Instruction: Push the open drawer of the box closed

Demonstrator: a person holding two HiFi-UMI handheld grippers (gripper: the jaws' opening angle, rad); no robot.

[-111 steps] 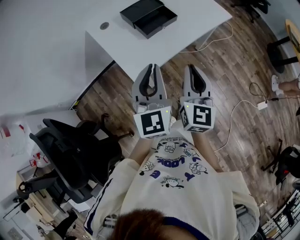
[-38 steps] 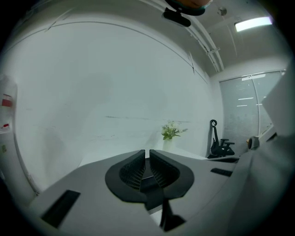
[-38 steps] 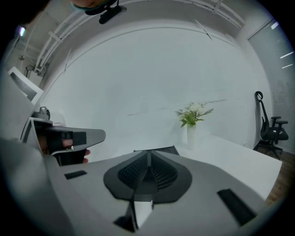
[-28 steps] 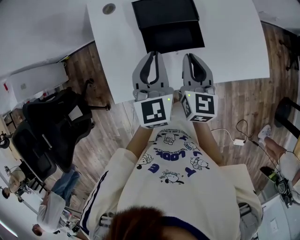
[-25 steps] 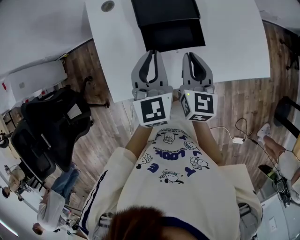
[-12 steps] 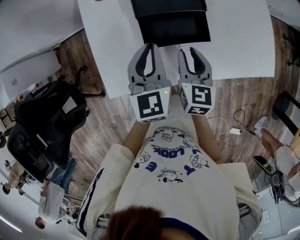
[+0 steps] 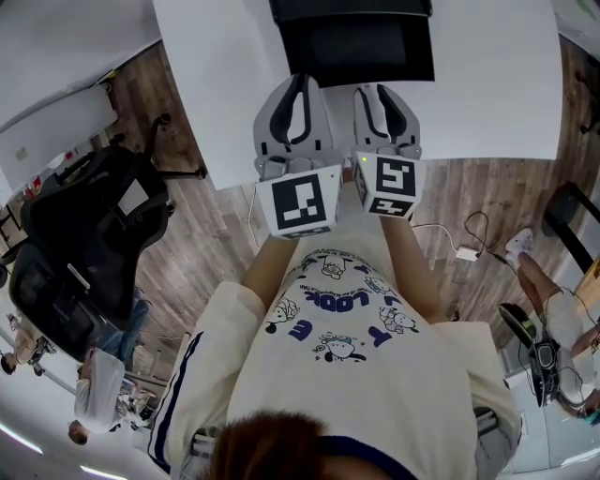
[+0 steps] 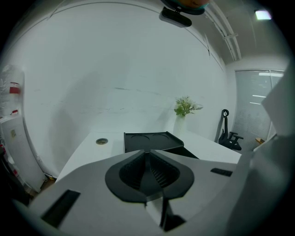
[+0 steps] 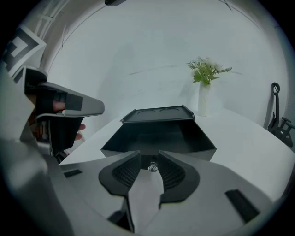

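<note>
A black box (image 7: 352, 7) stands on the white table (image 7: 487, 84), and its open drawer (image 7: 356, 52) is pulled out toward me. In the right gripper view the drawer (image 9: 156, 138) fills the middle, below the box lid (image 9: 159, 113). My right gripper (image 9: 150, 157) is open at the drawer's front. The small shiny knob (image 9: 151, 167) sits between its tips, and the pads stand clear of it. In the head view the right gripper (image 7: 382, 89) reaches the drawer's front edge. My left gripper (image 7: 298, 82) is shut and empty beside it, a little short of the box (image 8: 152, 140).
A white vase with green sprigs (image 9: 204, 92) stands on the table behind the box. A round cable grommet (image 8: 102, 141) lies left of the box. Black office chairs (image 7: 84, 234) stand on the wood floor to my left. A cable and plug (image 7: 464, 253) lie on the floor to my right.
Both grippers have moved forward over the table up to the drawer's front. The right gripper's jaws have parted from shut; the left gripper has stayed shut.
</note>
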